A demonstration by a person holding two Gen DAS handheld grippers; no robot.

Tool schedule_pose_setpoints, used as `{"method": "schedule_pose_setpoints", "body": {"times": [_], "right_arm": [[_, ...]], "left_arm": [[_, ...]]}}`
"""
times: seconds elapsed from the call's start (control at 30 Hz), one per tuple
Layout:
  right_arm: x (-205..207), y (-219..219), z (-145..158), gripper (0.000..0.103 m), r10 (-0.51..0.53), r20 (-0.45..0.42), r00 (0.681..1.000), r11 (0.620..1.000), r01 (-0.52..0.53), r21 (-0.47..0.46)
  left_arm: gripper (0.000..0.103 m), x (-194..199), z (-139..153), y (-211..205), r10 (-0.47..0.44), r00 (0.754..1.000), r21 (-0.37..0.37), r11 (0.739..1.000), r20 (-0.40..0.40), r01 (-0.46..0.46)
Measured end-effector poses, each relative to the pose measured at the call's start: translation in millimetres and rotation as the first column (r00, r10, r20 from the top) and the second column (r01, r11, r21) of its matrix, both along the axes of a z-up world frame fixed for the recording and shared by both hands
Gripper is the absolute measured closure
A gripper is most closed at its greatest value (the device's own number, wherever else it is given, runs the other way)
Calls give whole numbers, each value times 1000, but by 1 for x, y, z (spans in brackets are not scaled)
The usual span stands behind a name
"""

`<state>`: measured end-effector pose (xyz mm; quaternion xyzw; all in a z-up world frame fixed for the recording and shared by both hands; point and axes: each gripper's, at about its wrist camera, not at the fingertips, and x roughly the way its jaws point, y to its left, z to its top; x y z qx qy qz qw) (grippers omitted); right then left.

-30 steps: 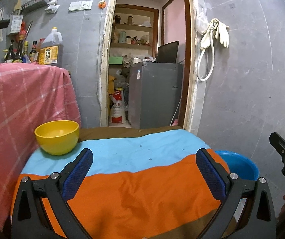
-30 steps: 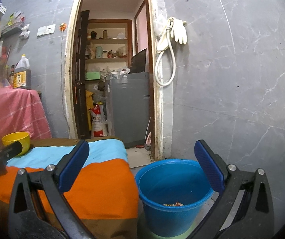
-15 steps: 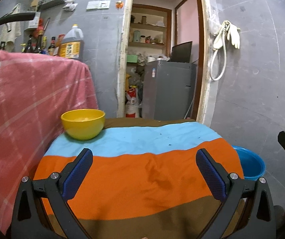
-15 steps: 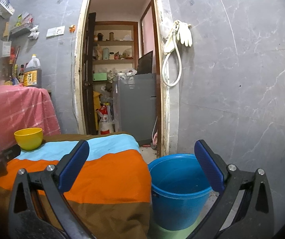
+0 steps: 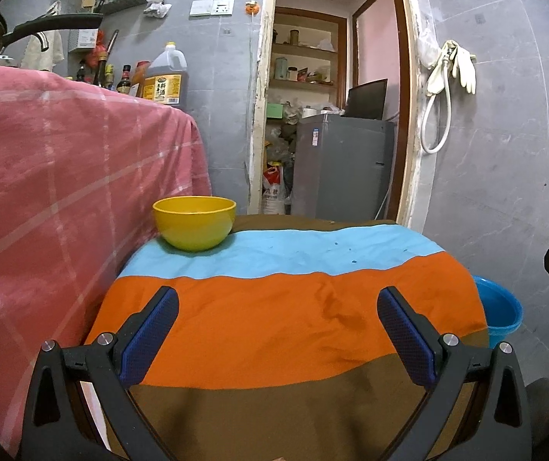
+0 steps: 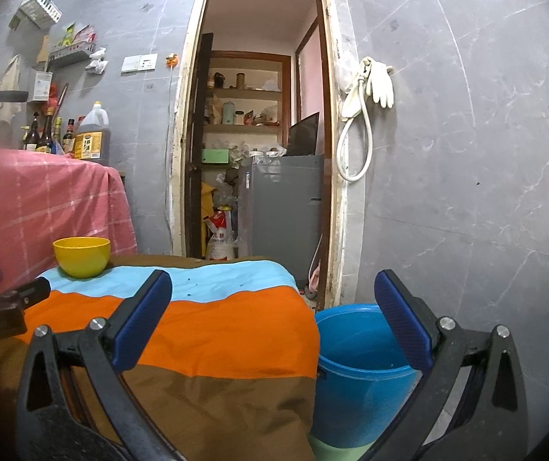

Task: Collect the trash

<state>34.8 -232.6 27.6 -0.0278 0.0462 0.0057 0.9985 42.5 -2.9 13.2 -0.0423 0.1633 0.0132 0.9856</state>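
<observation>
A blue bucket (image 6: 355, 368) stands on the floor right of the table; its inside is hidden from this angle. Only its rim shows in the left wrist view (image 5: 499, 309). The table is covered by a blue, orange and brown striped cloth (image 5: 286, 319) (image 6: 213, 330). My left gripper (image 5: 277, 336) hangs open over the cloth's front half, nothing between its fingers. My right gripper (image 6: 272, 319) is open too, straddling the table's right edge and the bucket, and holds nothing. No loose trash shows on the cloth.
A yellow bowl (image 5: 194, 222) (image 6: 82, 256) sits at the table's far left corner. A pink checked cloth (image 5: 51, 199) covers a taller counter on the left, with bottles and an oil jug (image 5: 165, 78) behind. An open doorway (image 6: 259, 161) leads to a grey fridge.
Both grippers have pulled back and lowered: more of the brown front stripe shows, and the bucket's inside with its litter has dropped out of sight. Both stay open.
</observation>
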Motion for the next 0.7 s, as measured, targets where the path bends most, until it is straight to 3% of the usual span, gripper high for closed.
{"method": "schedule_pose_setpoints", "body": {"times": [0.7], "right_arm": [[2,3,-24,0,11,-58,998,1000,-12,-9]], "left_arm": [[1,-13,-20,-3,1,1000,0,1000,-6,-1]]}}
